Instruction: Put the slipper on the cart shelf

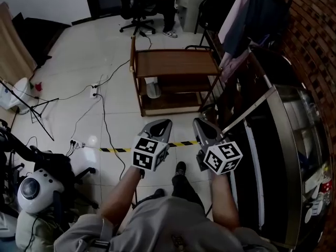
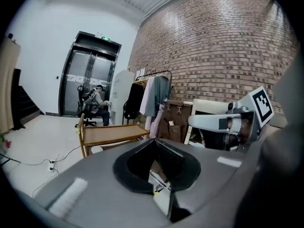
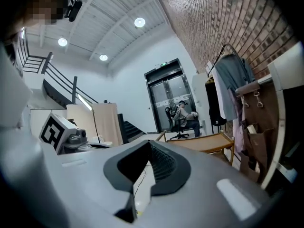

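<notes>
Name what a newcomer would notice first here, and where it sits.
Two grey tools, the left tool and right tool, both shut and empty, fill the foreground. Beyond them stands a wooden cart, with a pale slipper on a shelf under its top.

Front of cart: floor is lying open.
Left of cart: cables are trailing across the floor.
Right of cart: hanging clothes are crowding its back corner.
Behind cart: office chair is standing well apart.
</notes>
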The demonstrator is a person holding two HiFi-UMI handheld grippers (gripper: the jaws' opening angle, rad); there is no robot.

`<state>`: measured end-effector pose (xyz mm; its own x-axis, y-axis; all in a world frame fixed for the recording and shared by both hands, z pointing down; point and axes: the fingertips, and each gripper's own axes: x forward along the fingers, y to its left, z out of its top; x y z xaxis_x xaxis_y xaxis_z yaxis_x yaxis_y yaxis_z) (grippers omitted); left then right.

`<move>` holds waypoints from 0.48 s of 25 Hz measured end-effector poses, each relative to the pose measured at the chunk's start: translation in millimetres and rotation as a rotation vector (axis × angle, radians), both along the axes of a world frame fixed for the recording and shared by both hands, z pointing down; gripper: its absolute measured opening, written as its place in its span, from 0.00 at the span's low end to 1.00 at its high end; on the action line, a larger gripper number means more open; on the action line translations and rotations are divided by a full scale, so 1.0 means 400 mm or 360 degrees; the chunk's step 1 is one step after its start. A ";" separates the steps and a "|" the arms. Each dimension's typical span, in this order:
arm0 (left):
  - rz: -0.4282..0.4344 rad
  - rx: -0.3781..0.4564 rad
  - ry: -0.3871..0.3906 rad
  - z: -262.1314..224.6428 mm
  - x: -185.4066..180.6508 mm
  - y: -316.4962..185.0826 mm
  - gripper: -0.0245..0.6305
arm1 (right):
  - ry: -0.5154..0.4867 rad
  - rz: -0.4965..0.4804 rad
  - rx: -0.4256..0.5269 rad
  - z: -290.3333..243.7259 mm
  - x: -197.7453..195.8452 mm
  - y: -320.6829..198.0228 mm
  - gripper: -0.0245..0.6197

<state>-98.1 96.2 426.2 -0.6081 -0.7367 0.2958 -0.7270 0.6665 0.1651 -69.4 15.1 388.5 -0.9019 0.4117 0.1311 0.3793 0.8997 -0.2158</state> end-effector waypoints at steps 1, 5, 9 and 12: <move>-0.0017 -0.0004 0.0002 0.003 -0.032 -0.003 0.05 | 0.0005 -0.0019 -0.0004 0.005 -0.036 -0.002 0.04; -0.0112 -0.0025 0.0016 0.000 -0.183 -0.025 0.05 | 0.0032 -0.0126 -0.0008 0.007 -0.201 -0.022 0.04; -0.0201 -0.0071 0.0044 0.027 -0.309 -0.040 0.05 | 0.0044 -0.0232 0.0038 0.026 -0.352 -0.040 0.04; -0.0281 -0.0080 0.0070 0.061 -0.393 -0.042 0.05 | 0.0052 -0.0324 0.0106 0.061 -0.451 -0.039 0.04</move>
<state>-255.5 79.2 450.4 -0.7123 -0.6034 0.3585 -0.5910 0.7911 0.1574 -249.9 -0.6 413.0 -0.7959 0.5742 0.1920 0.5484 0.8180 -0.1735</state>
